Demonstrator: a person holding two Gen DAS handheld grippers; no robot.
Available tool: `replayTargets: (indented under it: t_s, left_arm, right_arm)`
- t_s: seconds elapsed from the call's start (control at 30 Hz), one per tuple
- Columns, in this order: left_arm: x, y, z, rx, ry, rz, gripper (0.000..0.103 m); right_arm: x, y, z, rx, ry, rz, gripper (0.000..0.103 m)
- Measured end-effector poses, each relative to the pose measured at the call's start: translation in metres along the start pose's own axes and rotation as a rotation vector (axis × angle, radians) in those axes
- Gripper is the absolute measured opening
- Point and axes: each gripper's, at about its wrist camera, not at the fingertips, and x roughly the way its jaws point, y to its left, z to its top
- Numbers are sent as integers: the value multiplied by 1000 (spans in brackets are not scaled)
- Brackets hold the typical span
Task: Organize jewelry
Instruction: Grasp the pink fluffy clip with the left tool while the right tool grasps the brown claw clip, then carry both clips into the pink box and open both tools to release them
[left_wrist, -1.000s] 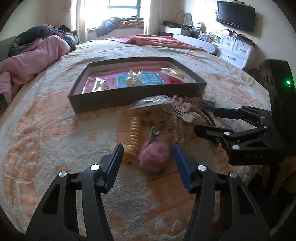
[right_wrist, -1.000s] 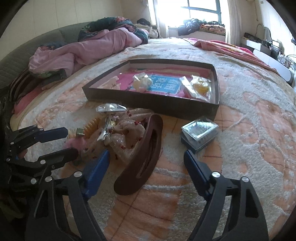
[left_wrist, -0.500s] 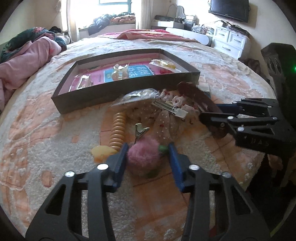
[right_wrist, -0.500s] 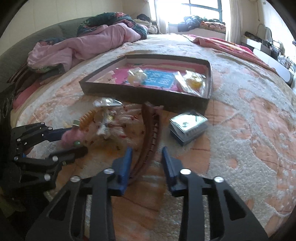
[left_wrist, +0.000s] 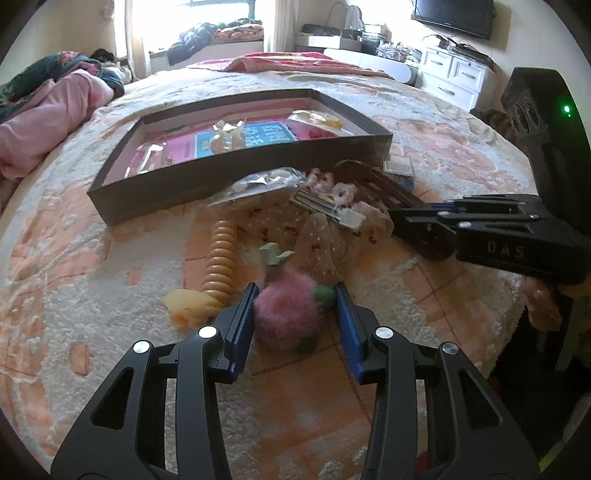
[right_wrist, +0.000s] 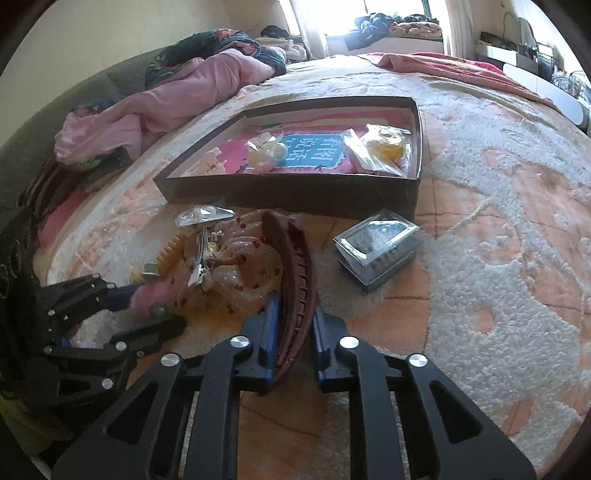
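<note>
L tool (left_wrist: 295, 310) grips pink pompom (left_wrist: 286, 314); R tool (right_wrist: 293, 332) clamps brown hair clip (right_wrist: 293, 258), tips hidden.

Readable marks on the gripper and in the box

"DAS" stands in raised letters on the right gripper's (left_wrist: 415, 225) black body; white Chinese characters, unclear, sit on a blue panel (right_wrist: 314, 149) on the box's floor.

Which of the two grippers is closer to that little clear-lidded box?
Right. The right gripper, shut on the brown hair clip, sits beside the box; the left gripper is beyond the pile.
</note>
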Motion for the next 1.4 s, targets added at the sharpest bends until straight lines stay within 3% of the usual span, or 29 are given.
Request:
replayTargets:
  t_s: [0.3, 0.4, 0.57, 0.87, 1.4]
  left_arm:
    - [-3, 2, -3, -14, 15, -41, 31]
    - [-4, 2, -5, -15, 19, -45, 24]
    - [-8, 0, -5, -11, 11, -33, 23]
    - [-29, 0, 5, -42, -53, -46, 22]
    - [-40, 41, 30, -166, -119, 30, 22]
  right_arm:
    - [-9, -6, 0, 5, -29, -33, 10]
    - [-11, -8, 0, 10, -35, -34, 10]
    - [-15, -9, 2, 10, -50, -27, 10]
    - [-27, -4, 5, 0, -82, -8, 10]
    - [-29, 14, 23, -52, -116, -19, 10]
